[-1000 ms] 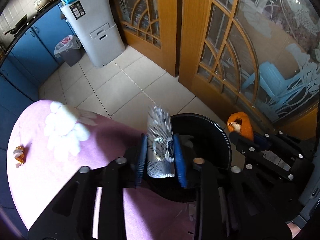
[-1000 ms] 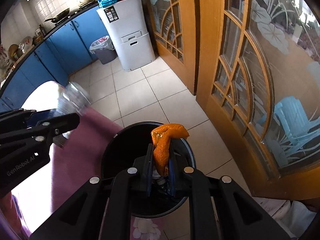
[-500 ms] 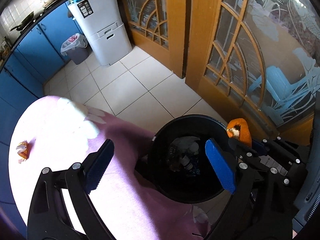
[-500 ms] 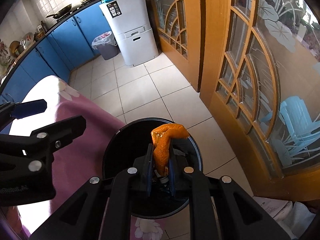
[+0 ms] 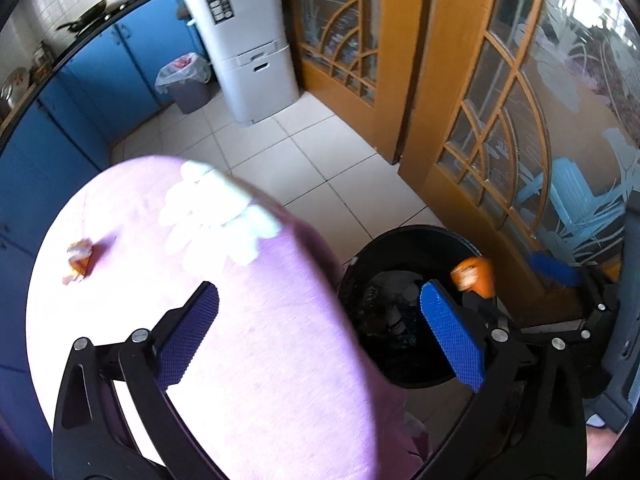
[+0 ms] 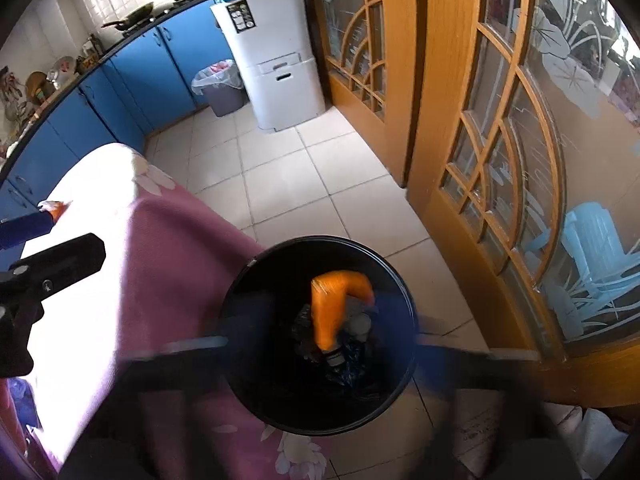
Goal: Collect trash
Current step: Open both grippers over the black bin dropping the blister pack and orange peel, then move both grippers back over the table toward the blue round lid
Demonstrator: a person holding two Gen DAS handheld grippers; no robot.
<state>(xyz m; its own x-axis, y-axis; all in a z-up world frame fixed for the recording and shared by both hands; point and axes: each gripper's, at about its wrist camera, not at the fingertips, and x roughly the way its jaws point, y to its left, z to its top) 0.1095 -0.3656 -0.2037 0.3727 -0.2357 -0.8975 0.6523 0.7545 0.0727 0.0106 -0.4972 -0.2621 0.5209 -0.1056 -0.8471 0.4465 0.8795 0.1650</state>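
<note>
The black bin (image 6: pixel 320 336) fills the lower middle of the right wrist view, standing on the tiled floor (image 6: pixel 296 184) just beside the bench (image 5: pixel 224 320) with its pink flowered cloth. Over the bin's mouth hangs the orange peel (image 6: pixel 332 304), and the right gripper (image 6: pixel 320 344) around it is a motion smear, its fingers swept wide to either side; in the left wrist view one blue pad shows well right of the peel (image 5: pixel 474 278), so the jaws are spread. Half a second ago they pinched the peel upright; now it hangs loose above the bottle and dark litter in the bin. The left gripper (image 5: pixel 320 340) is spread wide and empty, one pad over the cloth, the other over the bin rim (image 5: pixel 416 236); it has shifted left over the bench since then. A small orange scrap (image 5: pixel 78 258) lies at the left of the bench. At upper centre stand a white cabinet (image 6: pixel 272 60) and a lined grey wastebasket (image 6: pixel 220 88) against blue cupboards (image 6: pixel 132 80); wooden glass doors (image 6: pixel 500 120) fill the right.
</note>
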